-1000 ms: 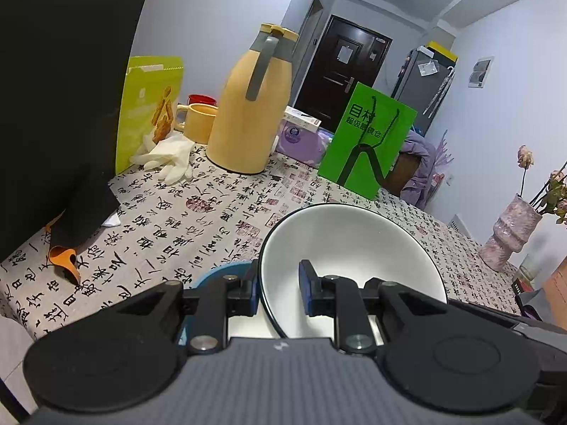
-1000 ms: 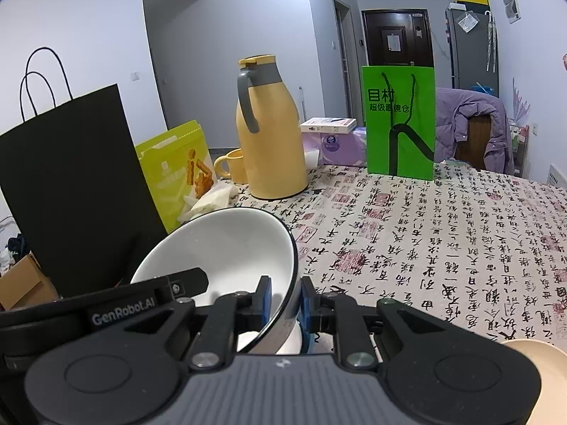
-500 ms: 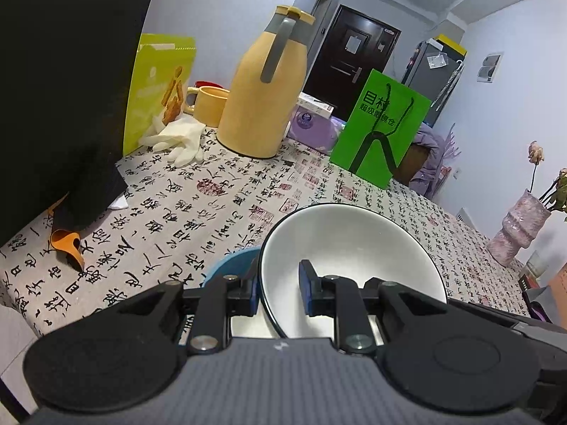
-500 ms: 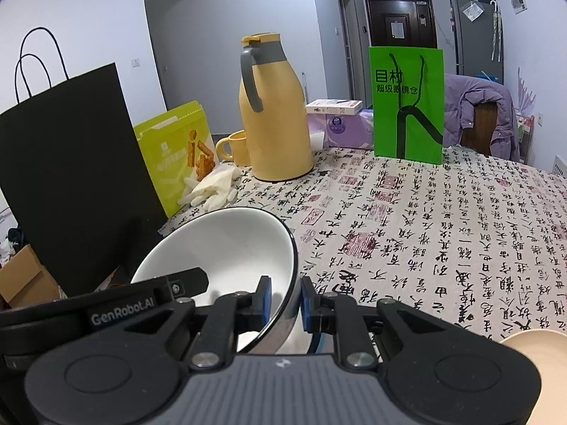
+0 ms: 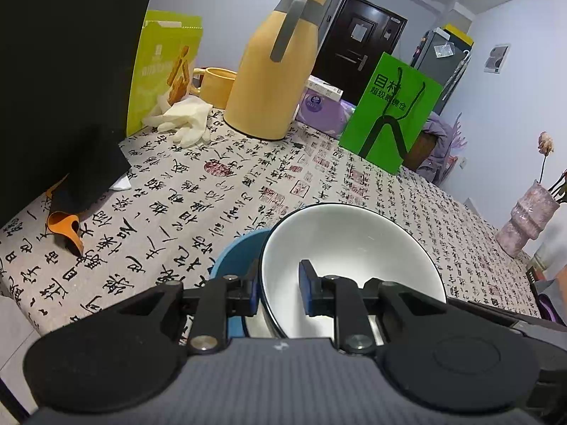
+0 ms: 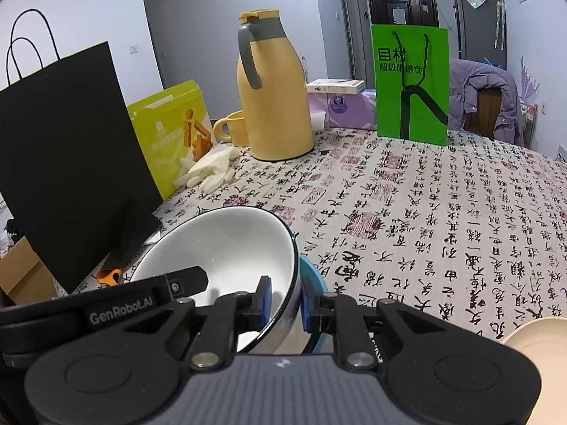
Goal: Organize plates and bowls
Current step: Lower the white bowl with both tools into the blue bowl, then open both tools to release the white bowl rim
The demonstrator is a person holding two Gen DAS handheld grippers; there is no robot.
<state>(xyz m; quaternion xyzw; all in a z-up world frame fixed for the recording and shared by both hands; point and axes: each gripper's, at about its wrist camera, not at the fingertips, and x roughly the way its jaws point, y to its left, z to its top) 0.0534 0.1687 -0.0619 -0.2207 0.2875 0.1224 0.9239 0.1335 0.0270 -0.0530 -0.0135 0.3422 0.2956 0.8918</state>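
Both tongs, left (image 5: 277, 288) and right (image 6: 285, 299), pinch opposite rims of the glossy round white bowl (image 5: 351, 244).

A bowl (image 5: 351, 248) sits over a second bowl (image 5: 235, 253), which shows at its left. Each gripper pinches one side of the upper bowl's rim: the left gripper (image 5: 276, 288) on its left side, the right gripper (image 6: 285, 299) on its right. Behind them on the table (image 6: 443, 219) stand a jug (image 6: 273, 95), a mug (image 6: 232, 127) to its left and a paper bag (image 6: 411, 81) to its right. Gloves (image 6: 212, 170) lie before the mug.
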